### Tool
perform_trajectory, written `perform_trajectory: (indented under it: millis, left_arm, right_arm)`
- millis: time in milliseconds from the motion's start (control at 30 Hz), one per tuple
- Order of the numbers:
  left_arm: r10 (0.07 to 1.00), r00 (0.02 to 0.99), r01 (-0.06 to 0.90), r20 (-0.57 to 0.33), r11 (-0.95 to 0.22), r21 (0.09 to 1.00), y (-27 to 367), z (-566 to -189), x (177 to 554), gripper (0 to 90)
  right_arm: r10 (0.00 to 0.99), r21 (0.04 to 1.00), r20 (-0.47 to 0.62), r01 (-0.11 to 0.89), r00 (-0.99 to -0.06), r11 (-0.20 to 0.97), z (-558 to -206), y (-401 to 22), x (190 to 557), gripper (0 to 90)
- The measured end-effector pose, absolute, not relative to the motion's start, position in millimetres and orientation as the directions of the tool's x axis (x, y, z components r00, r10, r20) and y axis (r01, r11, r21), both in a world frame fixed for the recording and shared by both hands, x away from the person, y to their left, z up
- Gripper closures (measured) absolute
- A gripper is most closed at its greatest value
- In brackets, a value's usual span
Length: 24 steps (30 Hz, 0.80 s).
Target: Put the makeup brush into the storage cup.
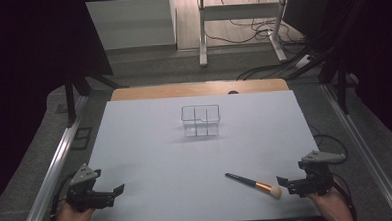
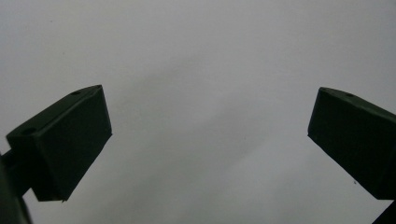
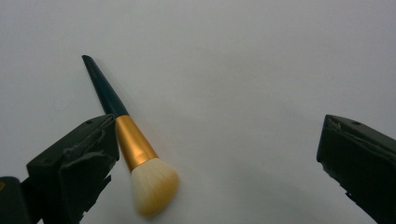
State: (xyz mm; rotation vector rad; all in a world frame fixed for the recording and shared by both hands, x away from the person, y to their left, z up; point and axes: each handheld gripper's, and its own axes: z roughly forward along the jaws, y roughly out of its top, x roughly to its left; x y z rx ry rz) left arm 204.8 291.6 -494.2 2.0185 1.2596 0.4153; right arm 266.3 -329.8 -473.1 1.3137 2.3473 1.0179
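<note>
A makeup brush (image 1: 253,184) with a dark handle, a gold ferrule and pale bristles lies flat on the white table (image 1: 156,157), near the front right. My right gripper (image 1: 286,183) rests just right of the bristles, open and holding nothing. In the right gripper view the brush (image 3: 128,140) lies close beside the left jaw, its bristle end nearest the camera. My left gripper (image 1: 115,192) sits at the table's front left corner, open over bare tabletop, with its jaws (image 2: 210,140) standing wide apart in the left gripper view.
A clear organizer box (image 1: 200,120) with dividers stands in the middle of the table towards the back. A wooden strip (image 1: 198,89) runs along the far edge. Metal rails (image 1: 53,164) flank both sides. Cables lie on the floor beyond.
</note>
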Motion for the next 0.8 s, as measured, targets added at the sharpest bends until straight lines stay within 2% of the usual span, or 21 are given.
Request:
perform_trajectory:
  millis: [400,800]
  left_arm:
    - [0.881,0.467,0.649,-0.072,-0.286,0.705,291.6,-494.6,205.0,0.1]
    - [0.880,0.466,0.663,-0.094,-0.277,0.696,291.7,-494.9,205.1,0.5]
  right_arm:
    - [0.827,0.672,0.082,0.643,-0.557,0.367,-472.7,-327.4,265.5,0.0]
    - [0.833,0.631,0.055,0.665,-0.551,0.399,-472.9,-324.8,266.7,0.0]
